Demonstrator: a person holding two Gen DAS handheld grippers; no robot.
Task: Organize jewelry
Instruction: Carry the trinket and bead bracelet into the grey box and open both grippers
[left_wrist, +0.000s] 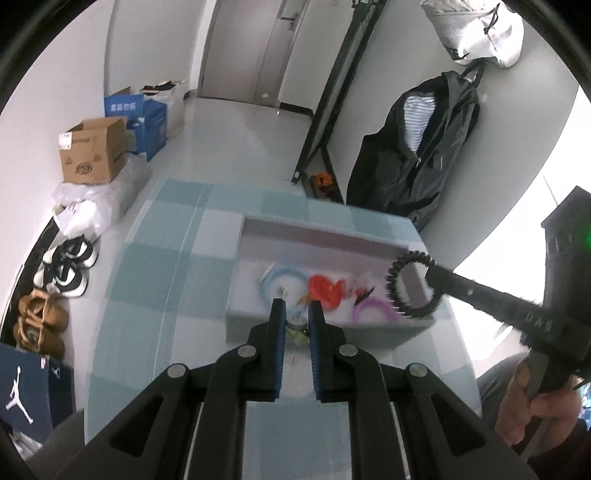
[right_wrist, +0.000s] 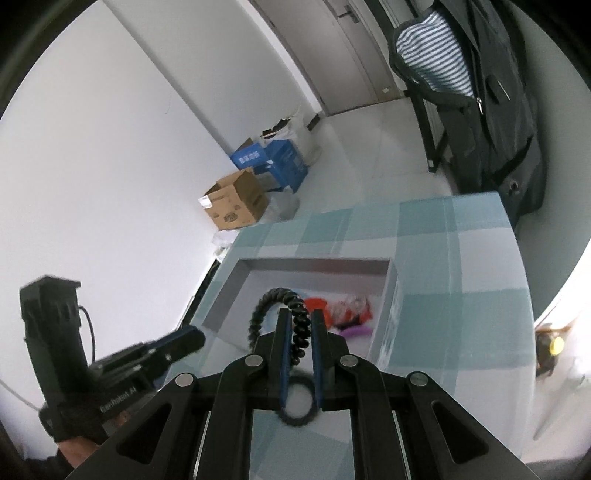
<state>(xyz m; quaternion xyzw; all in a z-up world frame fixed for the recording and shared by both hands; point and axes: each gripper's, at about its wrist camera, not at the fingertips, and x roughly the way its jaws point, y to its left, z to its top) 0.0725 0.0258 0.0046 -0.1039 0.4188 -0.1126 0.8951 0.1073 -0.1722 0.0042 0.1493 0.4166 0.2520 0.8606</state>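
The right tongs (right_wrist: 300, 332) were clamped on a black coiled hair-tie ring (left_wrist: 410, 283), held over the right end of the shallow grey tray (left_wrist: 325, 225) on the checked table (left_wrist: 166, 258); the ring hung upright; the tray floor lay directly below. The left tongs (left_wrist: 295, 314) stood parted and empty at the near wall, farther from the ring.

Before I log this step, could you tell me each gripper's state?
Left gripper: open, holding nothing.
Right gripper: shut on the black spiral hair tie, above the box.
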